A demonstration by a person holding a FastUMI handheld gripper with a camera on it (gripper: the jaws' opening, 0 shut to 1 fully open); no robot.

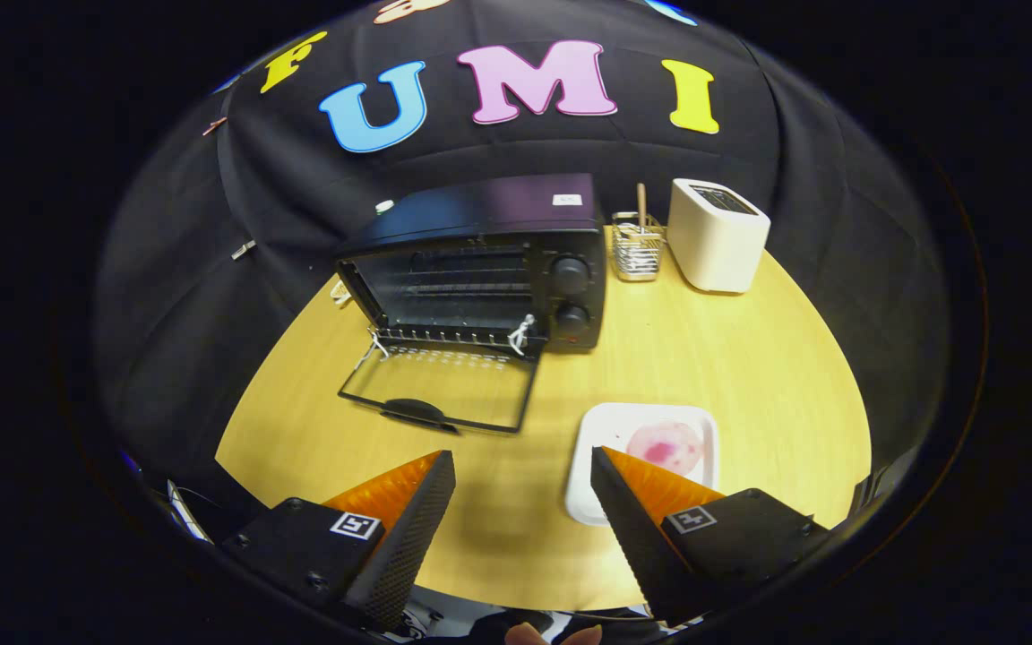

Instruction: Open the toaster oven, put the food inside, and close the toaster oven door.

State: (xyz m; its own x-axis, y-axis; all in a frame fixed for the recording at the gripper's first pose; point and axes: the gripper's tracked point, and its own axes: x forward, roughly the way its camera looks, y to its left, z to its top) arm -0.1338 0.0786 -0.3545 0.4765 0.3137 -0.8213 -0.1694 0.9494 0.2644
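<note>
Beyond my gripper (523,488), jaws gaping and released, the toaster oven (480,269) is standing door-down; pink food (665,446) is lying on its tray (592,448), toaster (716,235) and wire rack (638,246) flanking.

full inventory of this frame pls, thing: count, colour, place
table: 1, light wood, under everything
toaster oven: 1, black, far side of table, door folded down open
wire holder: 1, metal, between oven and toaster, wooden stick in it
toaster: 1, white, beside the holder
tray: 1, white, just ahead of one finger
food: 1, pink round piece, on tray
gripper: 1, open, holding nothing, fingers spread above table
</note>
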